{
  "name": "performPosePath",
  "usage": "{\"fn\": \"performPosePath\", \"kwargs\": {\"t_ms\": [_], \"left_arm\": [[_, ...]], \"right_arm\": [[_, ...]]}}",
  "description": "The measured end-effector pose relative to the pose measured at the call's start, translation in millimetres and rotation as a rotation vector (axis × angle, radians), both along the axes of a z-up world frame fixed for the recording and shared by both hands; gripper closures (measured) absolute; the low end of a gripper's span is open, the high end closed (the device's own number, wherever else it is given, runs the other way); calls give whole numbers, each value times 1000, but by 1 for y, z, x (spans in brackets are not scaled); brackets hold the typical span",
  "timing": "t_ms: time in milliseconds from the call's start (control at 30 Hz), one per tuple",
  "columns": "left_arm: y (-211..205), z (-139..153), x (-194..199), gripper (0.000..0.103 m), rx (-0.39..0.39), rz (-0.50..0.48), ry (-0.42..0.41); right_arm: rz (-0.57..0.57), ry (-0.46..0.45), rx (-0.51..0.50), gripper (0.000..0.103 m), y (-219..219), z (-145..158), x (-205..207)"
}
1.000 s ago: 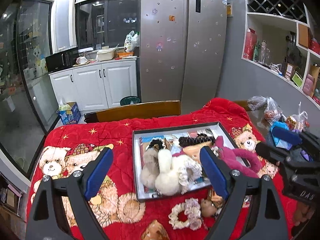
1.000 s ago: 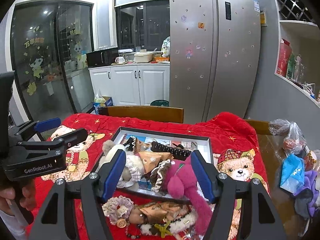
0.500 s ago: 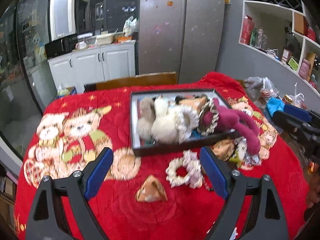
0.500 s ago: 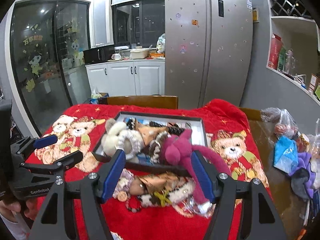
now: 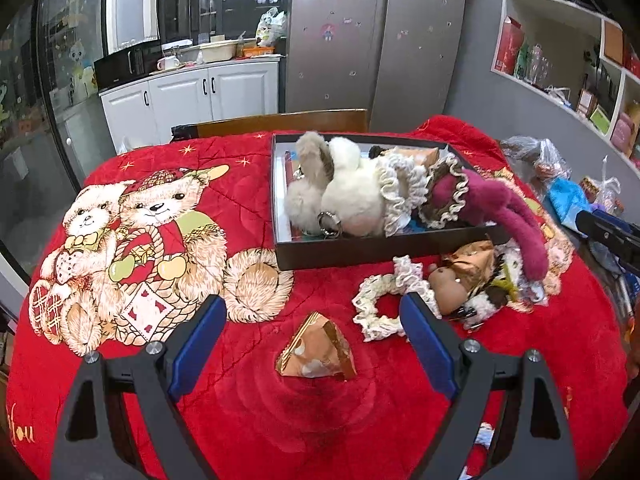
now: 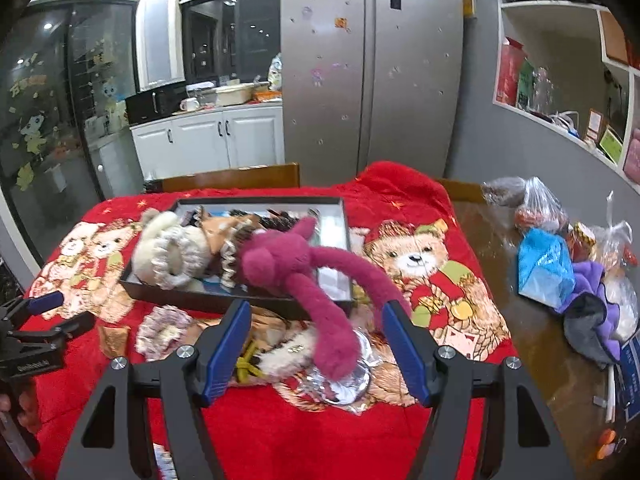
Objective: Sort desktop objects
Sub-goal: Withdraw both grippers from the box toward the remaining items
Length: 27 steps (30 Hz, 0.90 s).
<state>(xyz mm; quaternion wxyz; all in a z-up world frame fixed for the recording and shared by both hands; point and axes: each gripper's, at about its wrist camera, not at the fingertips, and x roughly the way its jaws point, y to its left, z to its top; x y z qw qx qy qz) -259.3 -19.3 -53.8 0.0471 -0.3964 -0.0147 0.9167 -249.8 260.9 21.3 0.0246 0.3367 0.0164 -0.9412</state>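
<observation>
A black tray (image 5: pixel 384 246) (image 6: pixel 208 300) on the red blanket holds a cream plush (image 5: pixel 352 196) (image 6: pixel 168 252), a frilly scrunchie and a magenta plush (image 5: pixel 496 208) (image 6: pixel 304 268) whose long limbs hang over the rim. In front of the tray lie a cream scrunchie (image 5: pixel 380 300) (image 6: pixel 160 330), an orange triangular packet (image 5: pixel 316 350), a brown toy (image 5: pixel 448 286) and foil (image 6: pixel 344 376). My left gripper (image 5: pixel 314 332) is open and empty above the packet. My right gripper (image 6: pixel 316 340) is open and empty above the magenta limb.
The red bear-print blanket (image 5: pixel 132 240) covers the table. Plastic bags and a blue pouch (image 6: pixel 548 268) lie on the bare wood at right. A wooden chair back (image 5: pixel 280 122) stands behind the table. Fridge and cabinets lie beyond.
Both grippers have pulled back toward the near edge and tilted down, so the tray sits farther away and the loose items in front of it have come between the fingers. Both stay open.
</observation>
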Motion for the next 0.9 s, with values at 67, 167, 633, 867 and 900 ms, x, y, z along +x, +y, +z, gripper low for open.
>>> {"fn": "performPosePath", "kwargs": {"t_ms": [67, 167, 633, 867, 900], "left_arm": [[2, -6, -2, 14, -12, 1, -8], [2, -16, -6, 14, -15, -4, -25], [9, -49, -11, 14, -39, -17, -72], [7, -63, -14, 14, -45, -14, -97], [6, -64, -15, 14, -45, -13, -101]], "right_arm": [[2, -22, -3, 33, 2, -10, -5], [6, -53, 2, 33, 4, -27, -13], [-13, -177, -29, 33, 26, -89, -20], [-17, -233, -31, 33, 23, -109, -31], [-16, -240, -26, 33, 21, -112, -34]]}}
